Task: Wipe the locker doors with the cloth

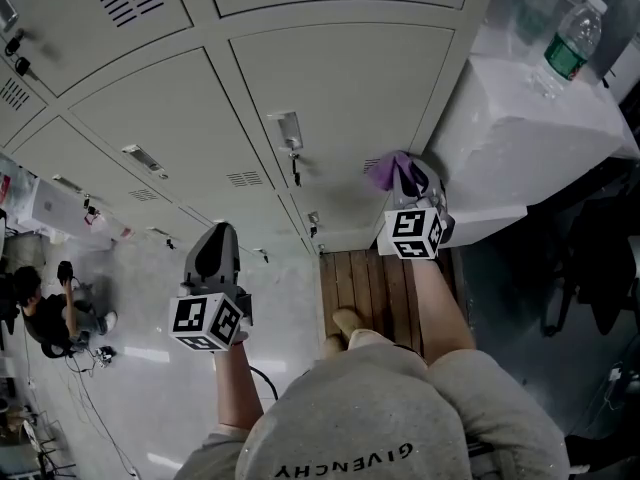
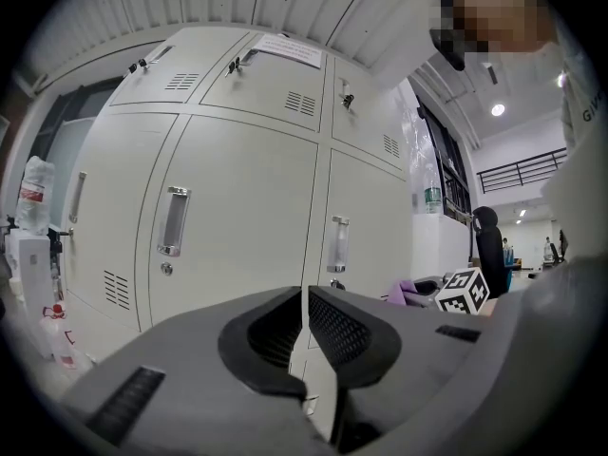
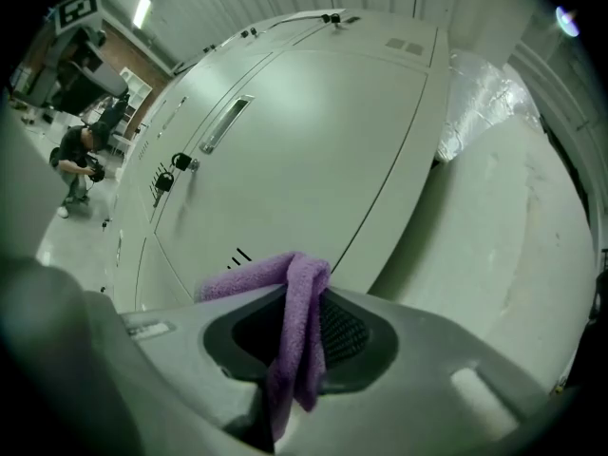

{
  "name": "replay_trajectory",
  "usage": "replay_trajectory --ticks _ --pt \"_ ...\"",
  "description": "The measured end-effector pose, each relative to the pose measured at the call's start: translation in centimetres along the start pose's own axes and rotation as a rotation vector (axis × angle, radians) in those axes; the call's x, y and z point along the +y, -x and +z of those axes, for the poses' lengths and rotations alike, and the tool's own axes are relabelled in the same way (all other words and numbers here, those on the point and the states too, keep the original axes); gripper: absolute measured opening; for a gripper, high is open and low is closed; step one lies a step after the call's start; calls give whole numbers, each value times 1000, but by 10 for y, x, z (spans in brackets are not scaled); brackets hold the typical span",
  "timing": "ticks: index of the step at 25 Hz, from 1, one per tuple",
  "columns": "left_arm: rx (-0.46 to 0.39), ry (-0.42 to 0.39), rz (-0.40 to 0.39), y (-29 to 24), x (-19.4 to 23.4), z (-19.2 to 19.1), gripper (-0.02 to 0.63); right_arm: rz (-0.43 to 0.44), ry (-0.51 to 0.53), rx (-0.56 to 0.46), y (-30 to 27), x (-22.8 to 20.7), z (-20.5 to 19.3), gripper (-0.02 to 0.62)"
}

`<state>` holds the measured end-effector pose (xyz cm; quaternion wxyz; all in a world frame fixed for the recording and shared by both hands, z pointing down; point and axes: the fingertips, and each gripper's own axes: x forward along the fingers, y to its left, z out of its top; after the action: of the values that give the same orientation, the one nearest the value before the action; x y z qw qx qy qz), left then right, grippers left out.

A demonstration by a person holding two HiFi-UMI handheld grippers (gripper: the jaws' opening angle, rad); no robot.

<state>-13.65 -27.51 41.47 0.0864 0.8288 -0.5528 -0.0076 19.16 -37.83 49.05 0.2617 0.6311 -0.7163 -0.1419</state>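
Observation:
A bank of pale grey locker doors (image 1: 330, 78) fills the head view, each with a handle and lock. My right gripper (image 1: 405, 180) is shut on a purple cloth (image 1: 392, 169), held close to the lower right locker door (image 3: 304, 150) near its vent slots. In the right gripper view the purple cloth (image 3: 296, 326) hangs folded between the jaws. My left gripper (image 1: 214, 248) hangs lower and to the left, away from the doors, jaws shut with nothing between them (image 2: 304, 297). Locker handles (image 2: 173, 220) show ahead of it.
A white cabinet (image 1: 520, 128) stands to the right of the lockers with a water bottle (image 1: 566, 40) on top. A wooden pallet (image 1: 375, 288) lies under my feet. A person (image 1: 50, 313) crouches on the floor at the far left. A cable runs along the floor.

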Motion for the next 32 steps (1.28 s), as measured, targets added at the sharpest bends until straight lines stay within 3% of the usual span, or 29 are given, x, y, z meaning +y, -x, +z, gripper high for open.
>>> replay_trajectory --ticks 11,16,32 --pt "5 -2 10 8 0 -2 18 4 -135 18 3 -10 -9 66" --pt "-3 -9 5 10 -4 -1 18 81 -237 -106 22 -1 5 64" --pt "-36 -18 -27 20 -12 8 18 298 -424 -269 108 15 76 58"
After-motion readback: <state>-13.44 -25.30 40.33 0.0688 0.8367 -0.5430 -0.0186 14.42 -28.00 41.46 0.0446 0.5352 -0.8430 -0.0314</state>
